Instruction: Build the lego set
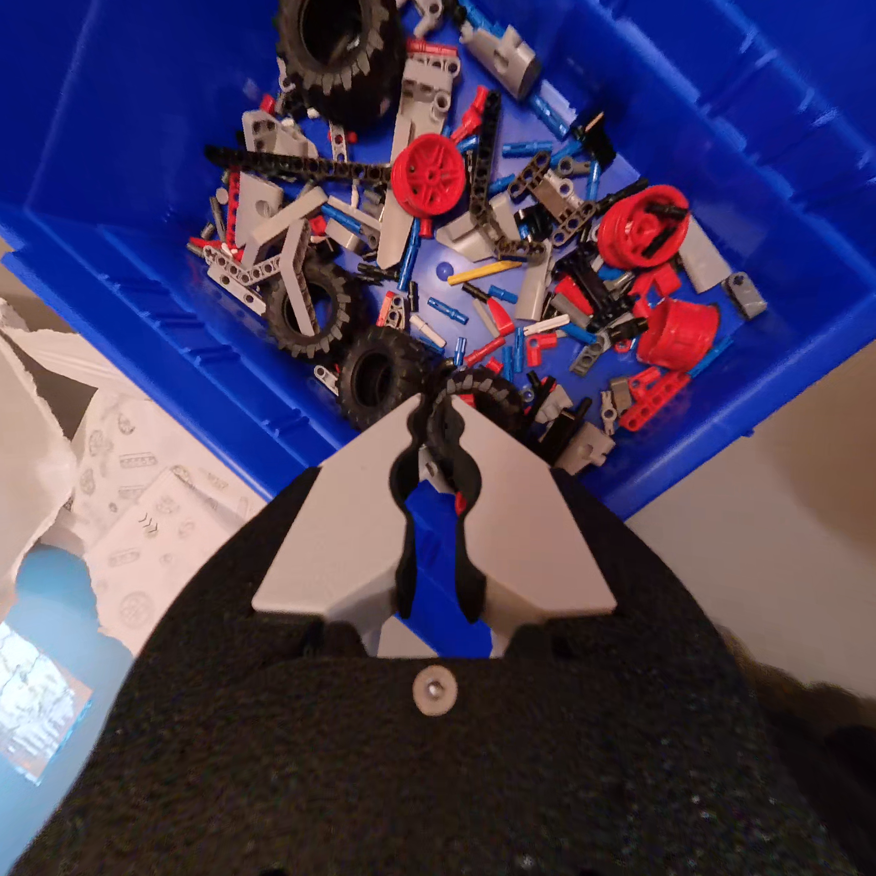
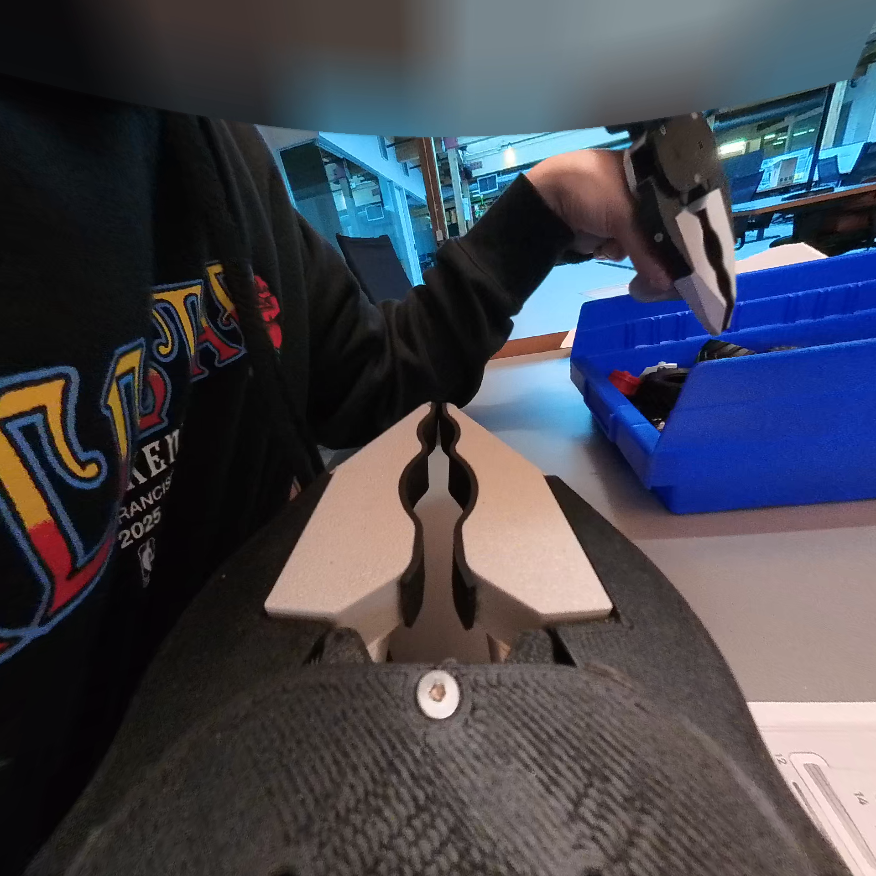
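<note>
Lettering runs across the person's black sweatshirt [image 2: 142, 379], partly cut off. Left gripper [image 1: 436, 403] hangs over the blue bin [image 1: 118, 189], pinching a black tyre [image 1: 479, 393] above loose lego parts [image 1: 474, 237]; printed sheets [image 1: 142, 497] lie beside it. Right gripper [image 2: 438, 410] sits closed, empty.

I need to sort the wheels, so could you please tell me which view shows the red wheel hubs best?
The left wrist view: it looks down into the blue bin at three red hubs. The right wrist view catches one small red piece over the wall.
</note>
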Demonstrator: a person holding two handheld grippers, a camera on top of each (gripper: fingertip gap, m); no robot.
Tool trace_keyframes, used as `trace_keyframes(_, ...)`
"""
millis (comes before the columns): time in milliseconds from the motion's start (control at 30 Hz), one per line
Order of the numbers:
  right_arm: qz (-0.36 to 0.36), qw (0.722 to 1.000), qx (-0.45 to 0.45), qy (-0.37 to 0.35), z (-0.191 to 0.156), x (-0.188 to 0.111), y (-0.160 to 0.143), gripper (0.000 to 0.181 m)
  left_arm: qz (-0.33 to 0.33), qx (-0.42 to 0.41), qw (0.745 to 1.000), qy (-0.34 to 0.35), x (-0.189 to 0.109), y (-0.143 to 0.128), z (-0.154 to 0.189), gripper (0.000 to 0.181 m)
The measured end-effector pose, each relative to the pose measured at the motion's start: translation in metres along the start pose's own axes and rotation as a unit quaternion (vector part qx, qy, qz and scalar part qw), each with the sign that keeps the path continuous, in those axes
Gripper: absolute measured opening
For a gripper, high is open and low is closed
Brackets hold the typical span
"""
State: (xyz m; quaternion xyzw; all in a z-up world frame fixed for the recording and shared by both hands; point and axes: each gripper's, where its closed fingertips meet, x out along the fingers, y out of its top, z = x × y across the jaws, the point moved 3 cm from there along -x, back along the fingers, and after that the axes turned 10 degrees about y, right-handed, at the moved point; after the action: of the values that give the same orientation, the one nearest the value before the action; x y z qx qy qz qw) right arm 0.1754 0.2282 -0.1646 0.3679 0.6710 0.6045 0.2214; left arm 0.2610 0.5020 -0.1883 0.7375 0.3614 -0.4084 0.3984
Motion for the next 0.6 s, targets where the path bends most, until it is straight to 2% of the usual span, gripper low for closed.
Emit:
trace_keyframes(33, 0.0, 1.0, 0.001, 0.001, 0.0, 0.0, 0.0, 0.0, -0.011, 0.0, 1.0, 0.001, 0.002, -0.002, 0.001, 0.004)
trace_keyframes(367, 0.017, 1.0, 0.012, 0.001, 0.001, -0.003, 0.003, 0.0, -0.063, 0.011, 0.998, 0.011, 0.009, -0.012, 0.005, 0.004)
trace_keyframes(600, 0.015, 1.0, 0.008, 0.003, -0.001, -0.003, 0.002, 0.0, -0.059, -0.011, 0.998, 0.027, 0.012, -0.009, -0.001, 0.007)
